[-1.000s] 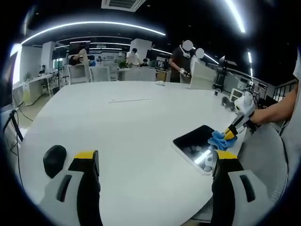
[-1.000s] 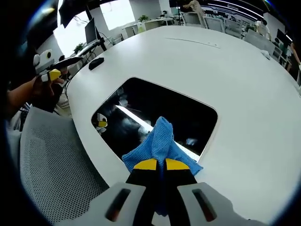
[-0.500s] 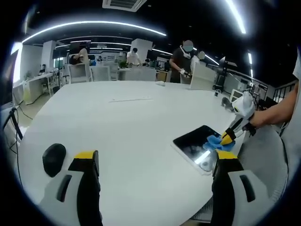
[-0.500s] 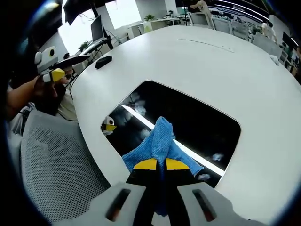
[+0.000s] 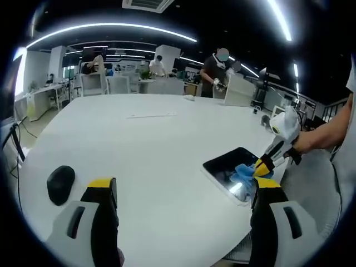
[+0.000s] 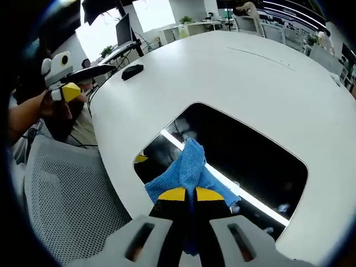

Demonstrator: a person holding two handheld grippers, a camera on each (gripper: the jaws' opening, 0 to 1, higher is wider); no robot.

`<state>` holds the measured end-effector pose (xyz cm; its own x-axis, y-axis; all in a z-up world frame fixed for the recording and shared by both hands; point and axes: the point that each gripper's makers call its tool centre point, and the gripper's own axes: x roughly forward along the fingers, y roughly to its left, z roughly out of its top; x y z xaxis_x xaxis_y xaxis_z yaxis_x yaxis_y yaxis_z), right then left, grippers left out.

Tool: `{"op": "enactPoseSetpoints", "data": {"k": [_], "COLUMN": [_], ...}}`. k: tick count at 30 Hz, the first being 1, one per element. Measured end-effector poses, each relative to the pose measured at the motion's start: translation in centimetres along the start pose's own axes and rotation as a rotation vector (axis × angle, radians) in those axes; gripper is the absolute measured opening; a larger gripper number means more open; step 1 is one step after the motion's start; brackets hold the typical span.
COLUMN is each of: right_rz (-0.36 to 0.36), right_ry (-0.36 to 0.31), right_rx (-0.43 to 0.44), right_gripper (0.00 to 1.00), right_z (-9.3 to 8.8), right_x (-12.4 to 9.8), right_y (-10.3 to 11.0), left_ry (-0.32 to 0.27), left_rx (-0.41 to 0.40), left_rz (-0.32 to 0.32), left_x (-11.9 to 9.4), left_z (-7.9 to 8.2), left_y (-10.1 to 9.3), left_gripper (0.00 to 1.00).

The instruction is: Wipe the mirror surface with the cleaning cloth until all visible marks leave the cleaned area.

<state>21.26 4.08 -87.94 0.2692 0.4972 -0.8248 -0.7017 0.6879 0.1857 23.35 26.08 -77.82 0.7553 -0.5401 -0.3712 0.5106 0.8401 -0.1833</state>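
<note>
Right tongs (image 6: pixel 184 193) pinch a nubby blue microfibre cloth (image 6: pixel 186 169) against the glossy dark rectangular mirror (image 6: pixel 245 161) on the smooth white counter (image 6: pixel 222 72); left tongs (image 5: pixel 181 192) gape wide.

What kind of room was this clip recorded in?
Most likely an open-plan office: a large white table, desks with a monitor behind it, mesh chair, long ceiling strip lights, people standing in the background.
</note>
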Motion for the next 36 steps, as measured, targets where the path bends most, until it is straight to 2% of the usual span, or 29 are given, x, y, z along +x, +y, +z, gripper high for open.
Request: {"op": "enactPoseSetpoints", "data": {"k": [17, 20, 28, 36], "right_rz": [0.011, 0.014, 0.039, 0.049], "right_ry": [0.017, 0.019, 0.022, 0.023], "right_rx": [-0.078, -0.087, -0.115, -0.13], "right_gripper": [0.0, 0.0, 0.0, 0.0], "right_z": [1.7, 1.9, 2.7, 2.8], "right_x": [1.7, 1.9, 2.7, 2.8], "right_y": [2.5, 2.9, 4.5, 4.6], "left_ry": [0.001, 0.002, 0.002, 0.003], "left_rx": [-0.008, -0.005, -0.004, -0.003], "left_rz": [-0.001, -0.001, 0.009, 0.021], "left_x": [0.0, -0.2, -0.7, -1.2], "left_z": [-0.3, 0.0, 0.3, 0.3], "left_y": [0.1, -0.5, -0.3, 0.2], "left_gripper": [0.99, 0.99, 0.99, 0.99]}}
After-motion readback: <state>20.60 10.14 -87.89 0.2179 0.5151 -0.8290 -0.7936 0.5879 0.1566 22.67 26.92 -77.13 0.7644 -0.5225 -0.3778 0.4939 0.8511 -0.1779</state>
